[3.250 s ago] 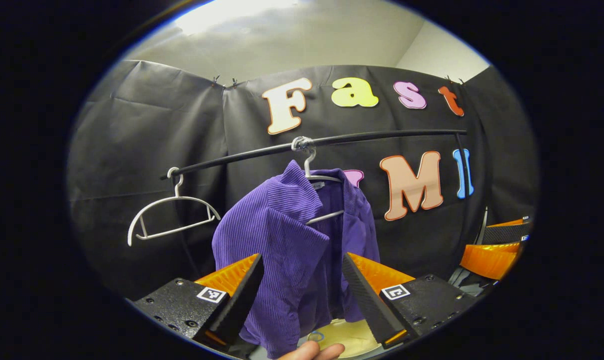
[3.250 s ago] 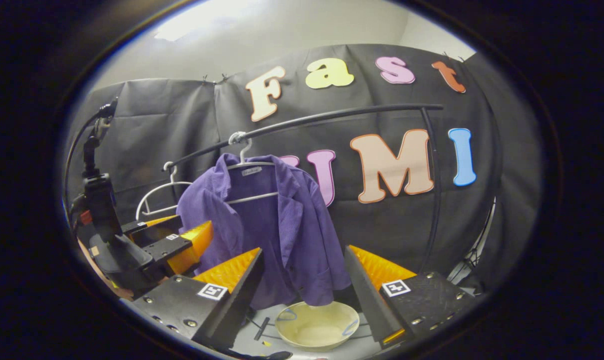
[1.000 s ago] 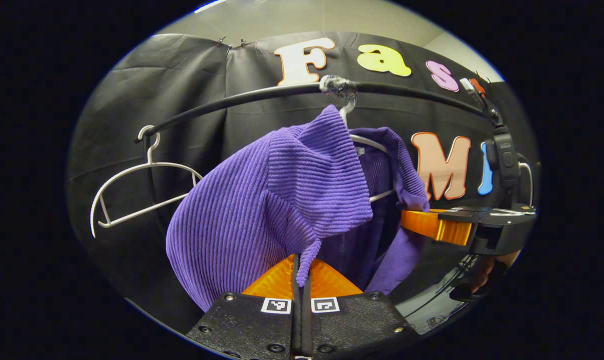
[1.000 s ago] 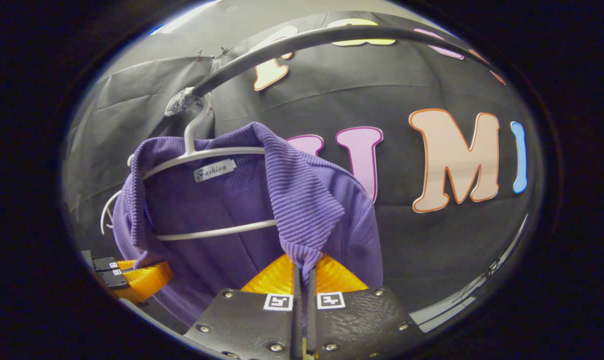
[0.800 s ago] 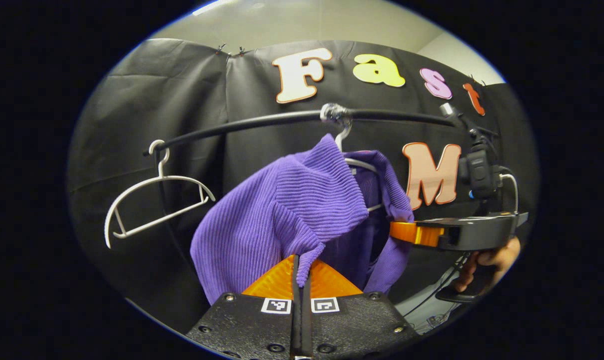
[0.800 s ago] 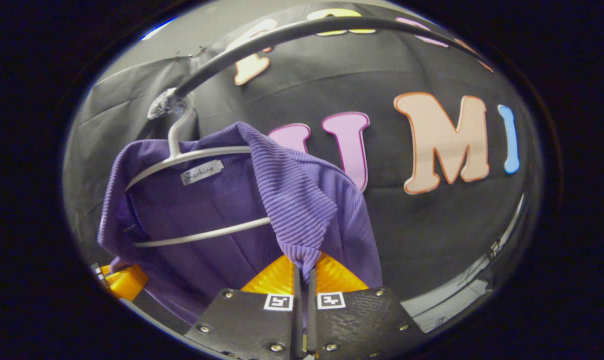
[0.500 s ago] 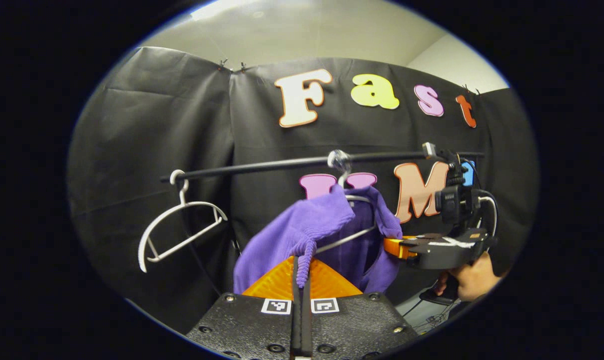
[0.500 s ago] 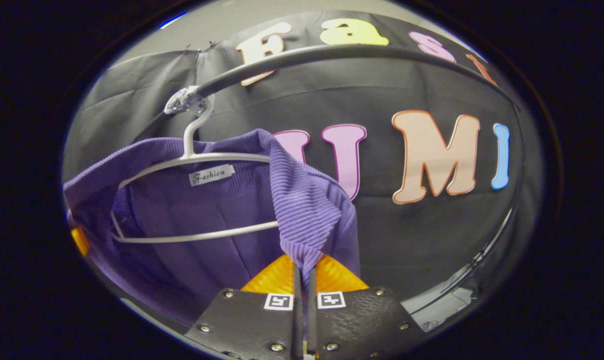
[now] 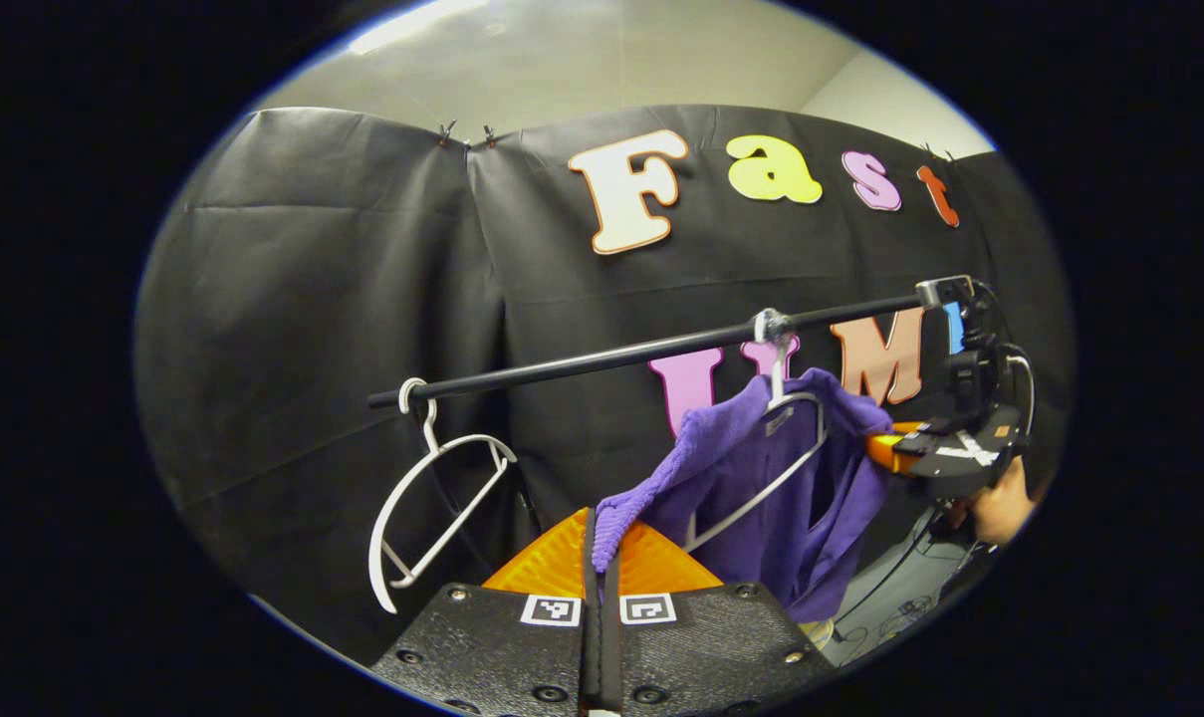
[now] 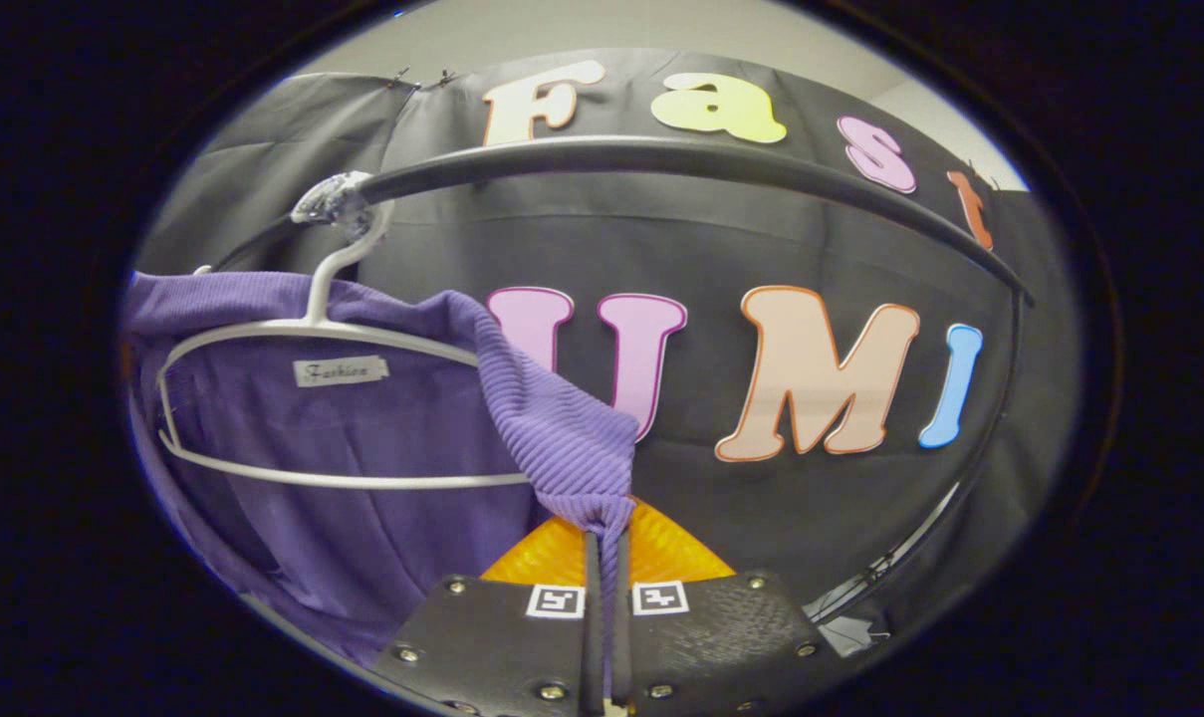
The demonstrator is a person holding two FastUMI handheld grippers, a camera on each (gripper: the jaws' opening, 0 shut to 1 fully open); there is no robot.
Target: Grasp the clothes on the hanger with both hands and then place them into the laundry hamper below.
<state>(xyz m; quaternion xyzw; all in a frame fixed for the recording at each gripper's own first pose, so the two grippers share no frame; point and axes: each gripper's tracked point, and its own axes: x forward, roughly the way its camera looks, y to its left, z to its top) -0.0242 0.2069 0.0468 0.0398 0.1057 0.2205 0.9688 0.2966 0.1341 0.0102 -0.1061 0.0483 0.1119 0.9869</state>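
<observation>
Both tongs are clamping the purple ribbed jacket [image 9: 761, 478]: left tongs [image 9: 598, 558] on one lapel, right tongs [image 10: 606, 558] on the other. It is hanging on the white hanger [image 10: 303, 329], soft, limp and light; lapel holds appear adequate.

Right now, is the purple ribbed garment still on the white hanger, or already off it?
Still on. The purple ribbed garment drapes over the white hanger, which hooks on the black rail.

the left gripper [image 9: 602, 543] now sits farther left of the rail, stretching the purple shirt [image 9: 761, 478] sideways off its hanger [image 9: 776, 448].
</observation>
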